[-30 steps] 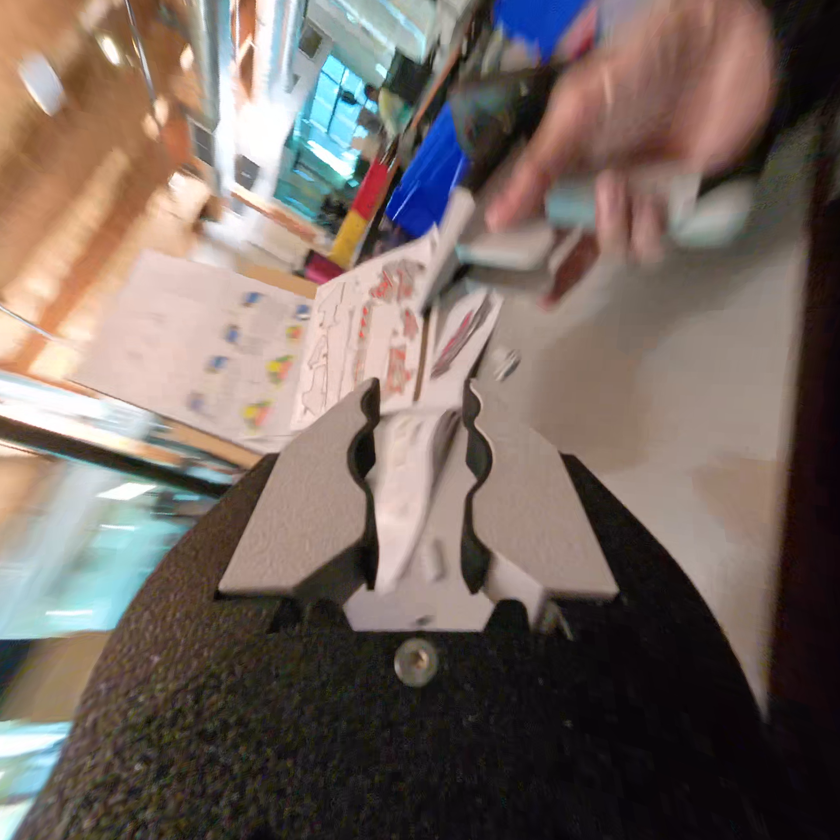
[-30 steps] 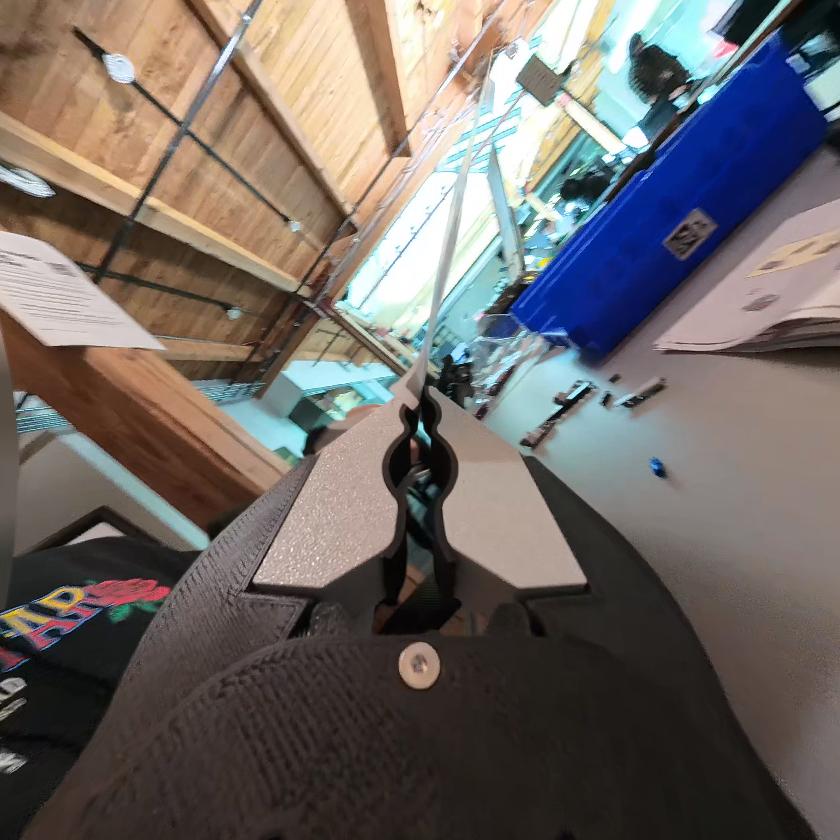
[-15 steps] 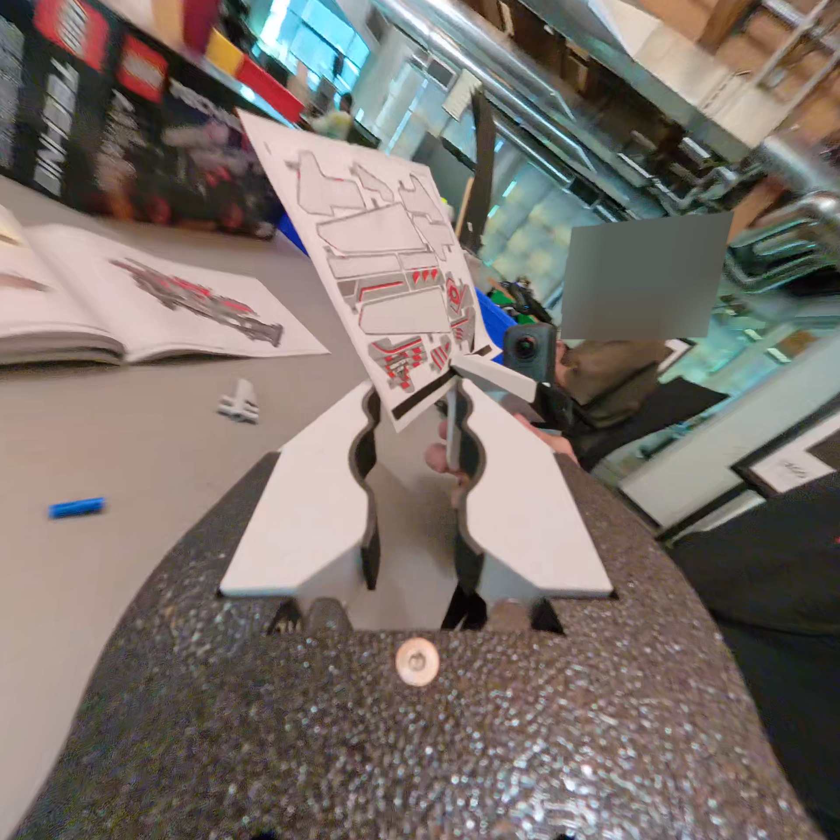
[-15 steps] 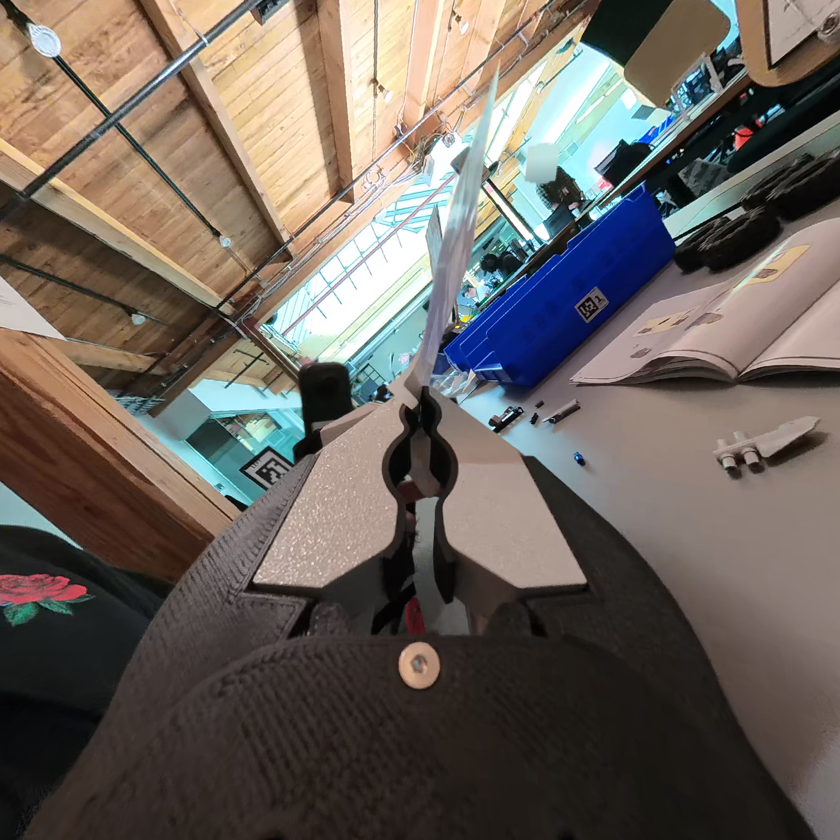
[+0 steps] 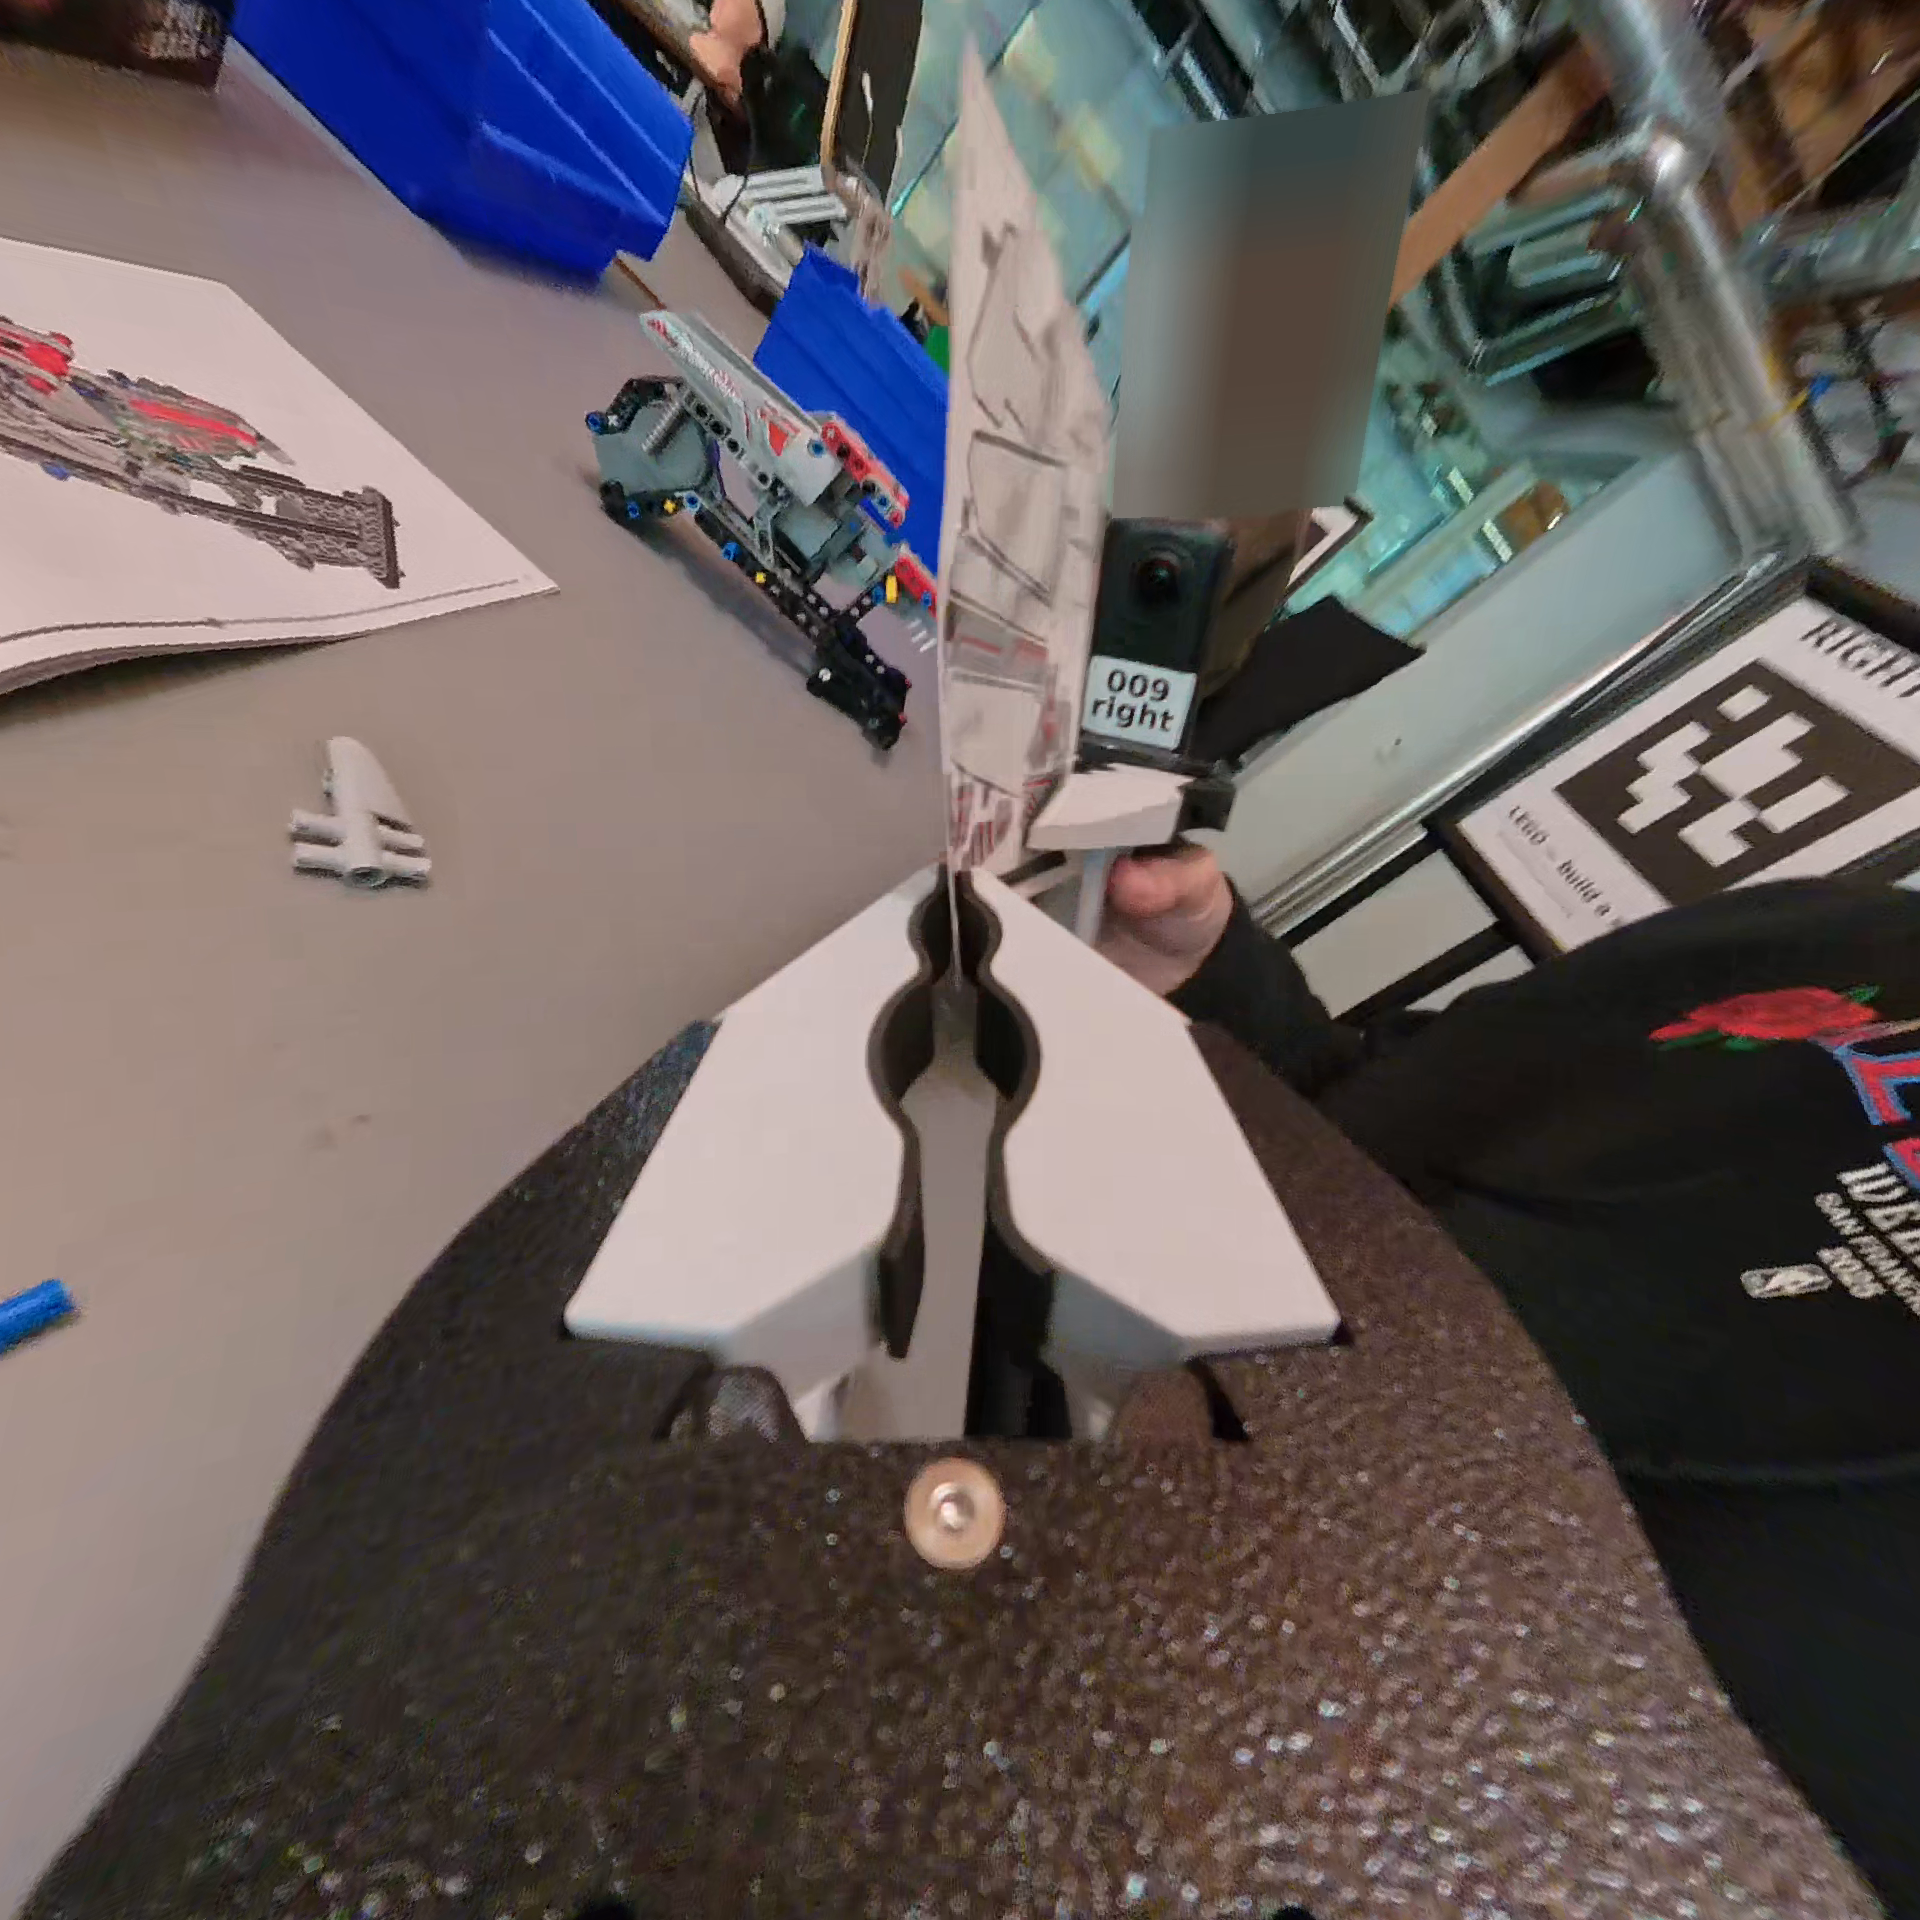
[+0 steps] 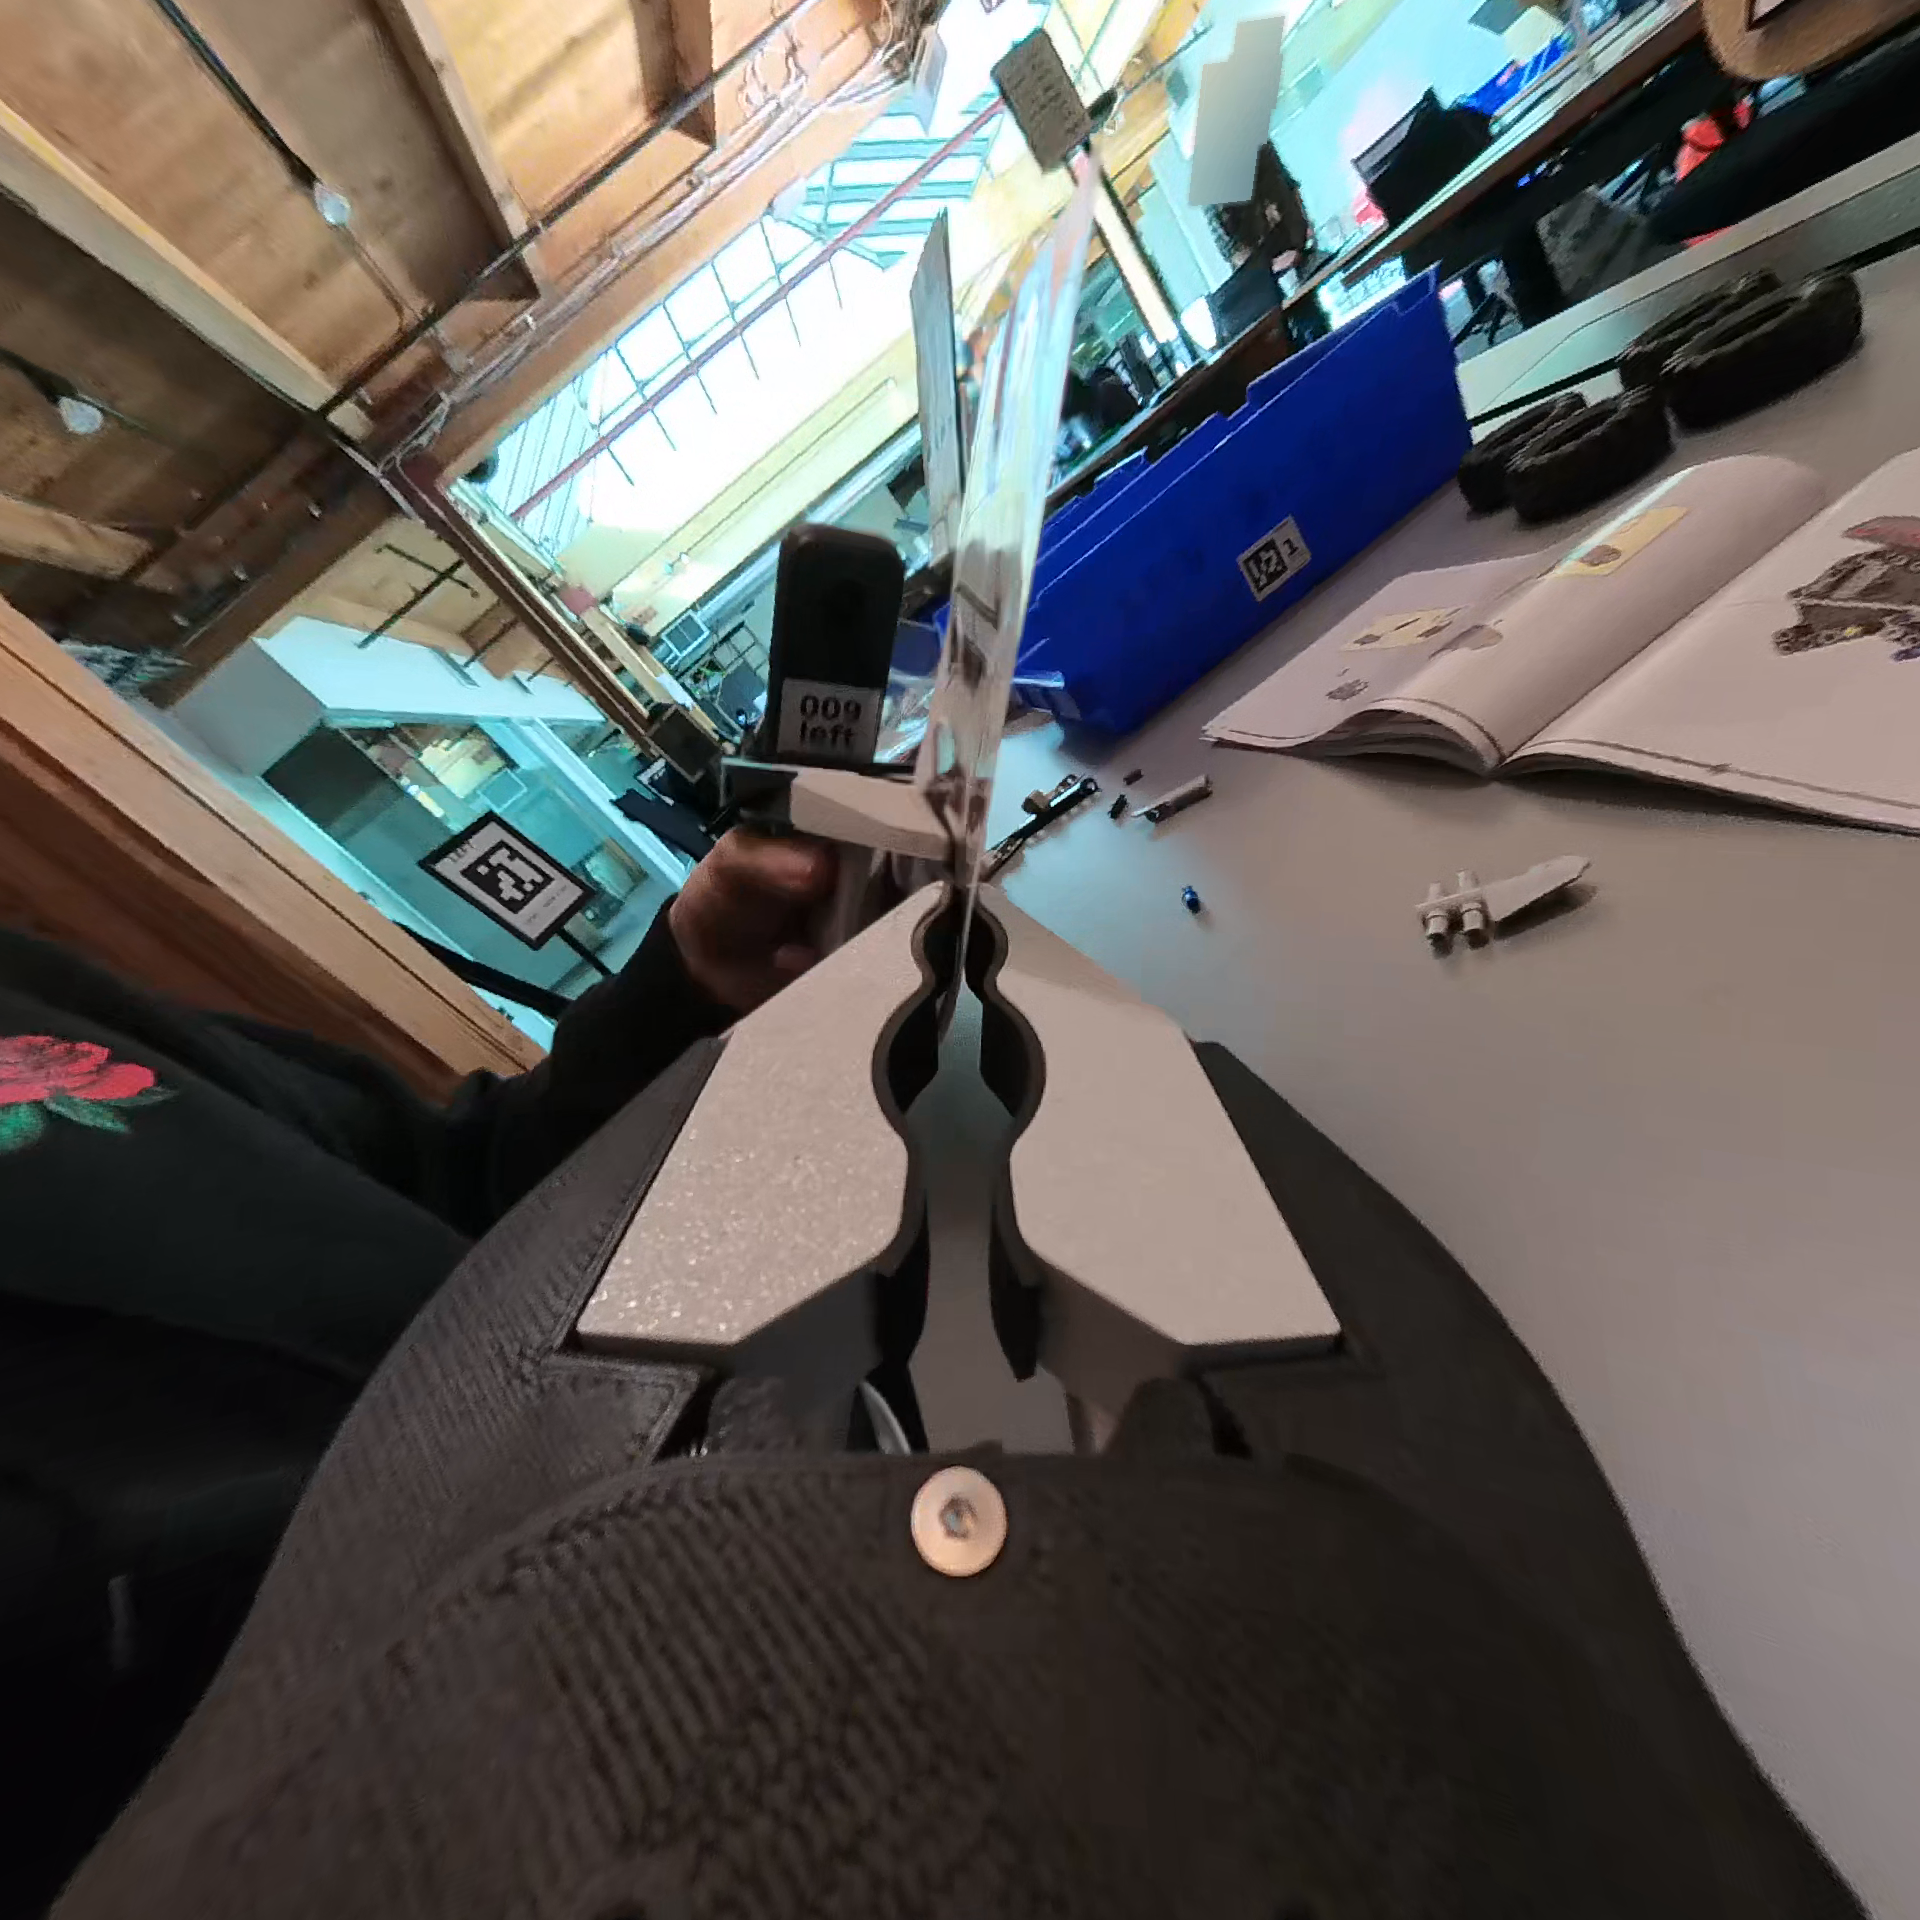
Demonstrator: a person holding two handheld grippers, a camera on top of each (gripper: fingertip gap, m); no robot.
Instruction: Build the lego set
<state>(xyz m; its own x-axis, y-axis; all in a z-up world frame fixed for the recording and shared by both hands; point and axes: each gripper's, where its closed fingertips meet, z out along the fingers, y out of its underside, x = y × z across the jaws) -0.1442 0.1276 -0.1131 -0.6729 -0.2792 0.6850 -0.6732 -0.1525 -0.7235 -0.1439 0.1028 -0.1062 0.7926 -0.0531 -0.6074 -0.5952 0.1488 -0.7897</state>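
Observation:
A sticker sheet (image 5: 1023, 488) with grey and red decals stands upright, held above the table's near edge. My left gripper (image 5: 954, 885) is shut on its lower edge. My right gripper (image 6: 961, 896) is shut on the same sheet (image 6: 997, 540), seen edge-on. Each gripper shows in the other's view, pinching the sheet from the side: the right one (image 5: 1107, 810) and the left one (image 6: 868, 816). A partly built grey, black and red lego model (image 5: 758, 488) stands on the grey table (image 5: 520, 935). A loose grey lego piece (image 5: 358, 831) lies beside it and also shows in the right wrist view (image 6: 1496, 899).
An open instruction booklet (image 5: 208, 468) (image 6: 1610, 686) lies on the table. Blue bins (image 5: 468, 114) (image 6: 1247, 520) stand at the back. Black tyres (image 6: 1662, 405), a blue pin (image 5: 31, 1314) (image 6: 1190, 899) and small dark parts (image 6: 1070, 800) lie scattered. A person's dark sleeve (image 5: 1558, 1143) is close by. Only a small space, under 4 cm, lies between the two pairs of fingers. The loose grey lego piece (image 5: 358, 831) lies around 12 cm away from my left fingertips.
My left gripper was open half a second ago and has shut on the sheet's lower edge. Both views have swung, and the sheet now stands edge-on between the two grippers.

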